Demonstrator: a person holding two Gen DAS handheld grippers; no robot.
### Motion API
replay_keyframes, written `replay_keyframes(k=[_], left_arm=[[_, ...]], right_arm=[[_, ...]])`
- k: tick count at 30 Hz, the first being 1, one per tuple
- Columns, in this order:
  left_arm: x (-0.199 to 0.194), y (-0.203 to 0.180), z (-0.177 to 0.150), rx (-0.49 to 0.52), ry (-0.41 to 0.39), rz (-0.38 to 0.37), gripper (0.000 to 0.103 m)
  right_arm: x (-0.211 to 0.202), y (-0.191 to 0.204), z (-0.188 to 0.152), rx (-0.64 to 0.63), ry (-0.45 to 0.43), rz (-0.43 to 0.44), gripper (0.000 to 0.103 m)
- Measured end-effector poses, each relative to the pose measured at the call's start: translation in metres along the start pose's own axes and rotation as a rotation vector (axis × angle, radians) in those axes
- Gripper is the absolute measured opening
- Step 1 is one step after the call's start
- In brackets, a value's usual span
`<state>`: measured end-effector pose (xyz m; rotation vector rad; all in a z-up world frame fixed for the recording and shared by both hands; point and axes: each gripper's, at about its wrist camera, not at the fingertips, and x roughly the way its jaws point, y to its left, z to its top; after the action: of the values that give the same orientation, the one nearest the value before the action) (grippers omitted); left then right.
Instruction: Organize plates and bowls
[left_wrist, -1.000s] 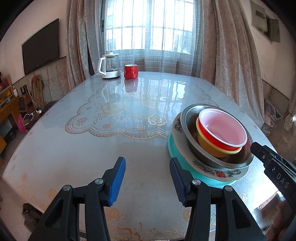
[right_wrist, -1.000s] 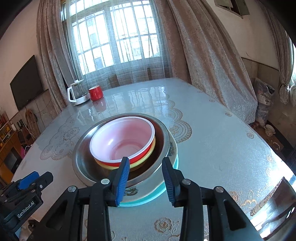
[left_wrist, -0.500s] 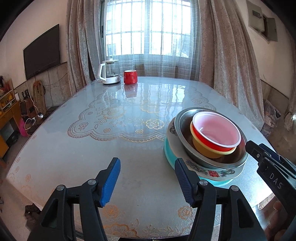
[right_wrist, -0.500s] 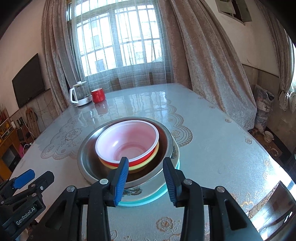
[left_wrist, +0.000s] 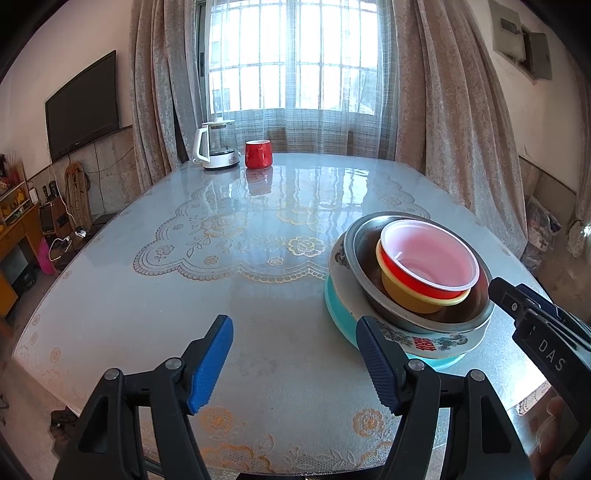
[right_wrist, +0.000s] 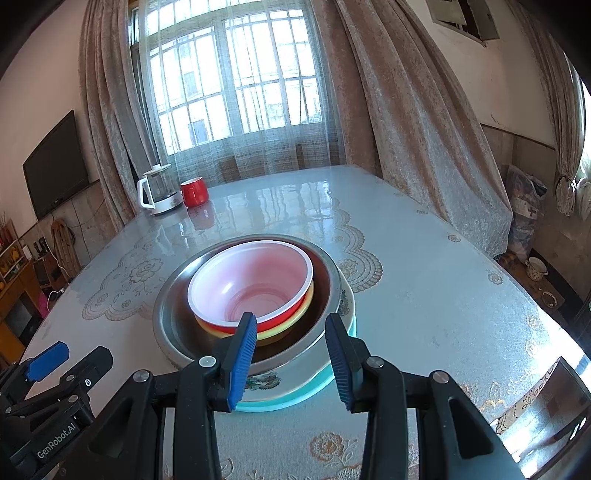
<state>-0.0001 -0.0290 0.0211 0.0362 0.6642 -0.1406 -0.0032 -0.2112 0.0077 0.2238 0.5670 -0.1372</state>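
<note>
Blue-padded, the left claw is seen released over bare bench, its jaws just widened with nothing between them; the nested stack lies to its right. From the right wrist, the right claw is held part-open and empty, directly before the stack's near rim, the nearer of the two.

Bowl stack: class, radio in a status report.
Left tool open, jaws just widening, nothing between. Right tool open, empty, near bowl stack. Stack nested on table. Nothing in the way.

Two nested bowls sit in a metal basin atop stacked plates, table near edge; kettle and mug side by side at far end.
</note>
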Motion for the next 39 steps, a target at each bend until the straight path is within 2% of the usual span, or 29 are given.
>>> replay_keyframes(k=[39], left_arm=[[0.005, -0.015, -0.009, 0.058, 0.003, -0.017, 0.072]], right_arm=[[0.01, -0.004, -0.007, 0.002, 0.019, -0.011, 0.039]])
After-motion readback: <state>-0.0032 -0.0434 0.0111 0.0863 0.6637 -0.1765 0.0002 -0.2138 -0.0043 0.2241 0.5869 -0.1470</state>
